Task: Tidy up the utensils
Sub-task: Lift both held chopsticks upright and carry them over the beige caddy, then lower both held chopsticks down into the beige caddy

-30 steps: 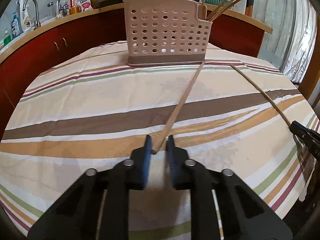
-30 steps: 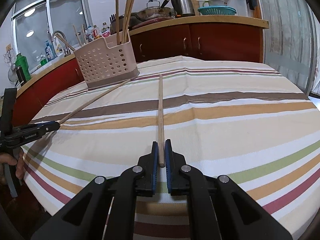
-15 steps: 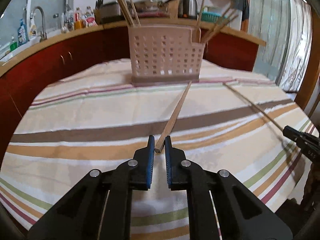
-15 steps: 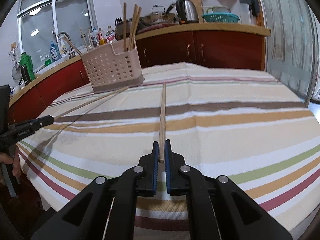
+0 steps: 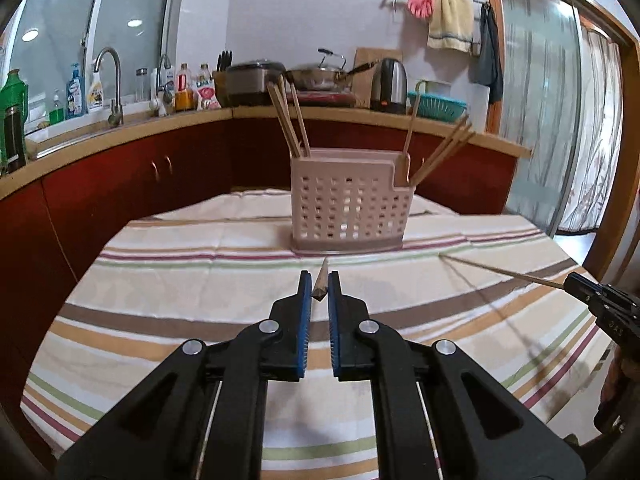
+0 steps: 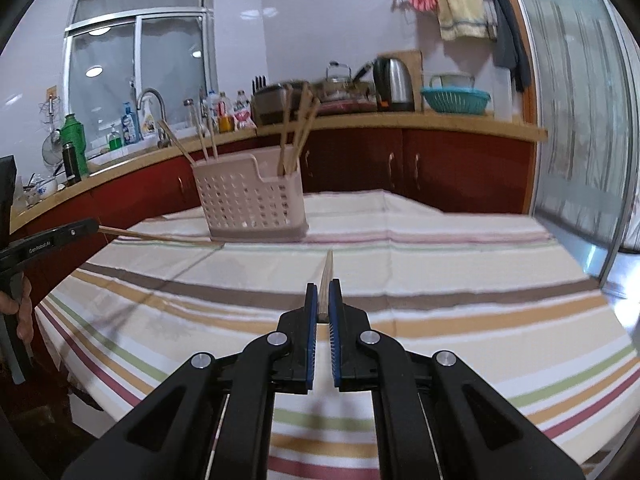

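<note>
The left claw (image 5: 319,290) is pressed together on a chopstick (image 5: 321,284), which is being pinched close to its butt end and is pointing forward toward the basket (image 5: 348,204). The right claw (image 6: 324,300) is likewise clamped on a second chopstick (image 6: 326,276), gripped near its end and aimed out over the striped cloth (image 6: 460,300). In the left view, that second chopstick is being seen held clear of the cloth, with its shadow lying below it. In the right view, the first is being seen in the same way at the left edge.

Further out, the basket is standing upright on the table's far side, and several chopsticks are already leaning in its compartments at both ends.

Trouble is being invited by the grips themselves. So much length is being left beyond the pads that either chopstick could be levered round or slipped out if its tip is knocked against the basket's rim. The light basket could be shoved or tipped by a low approach. The two long sticks could also be crossed if both are brought in together.
</note>
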